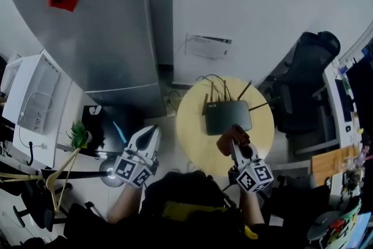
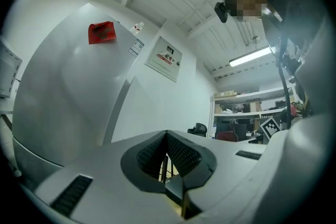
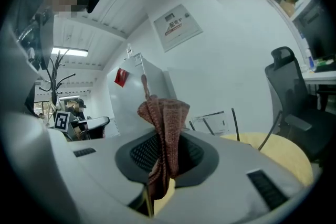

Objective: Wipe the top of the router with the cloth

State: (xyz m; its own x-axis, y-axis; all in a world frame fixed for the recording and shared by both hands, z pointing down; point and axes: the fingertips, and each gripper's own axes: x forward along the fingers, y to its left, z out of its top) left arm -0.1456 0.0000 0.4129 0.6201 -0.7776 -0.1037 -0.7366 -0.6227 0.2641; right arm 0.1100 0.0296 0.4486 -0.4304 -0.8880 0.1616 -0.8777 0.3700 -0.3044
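Note:
A dark grey router with several thin antennas lies on a round pale-yellow table. My right gripper hovers at the router's near edge, shut on a reddish-brown knitted cloth. In the right gripper view the cloth bunches up out of the closed jaws, and two antennas show beyond. My left gripper is held off the table's left side over the floor, jaws together with nothing between them; its own view shows only the closed pads and the room.
A tall silver fridge stands at the back left, and cables trail off behind the router. A black office chair is right of the table. A desk with clutter runs along the right edge. A small plant and a coat rack stand at left.

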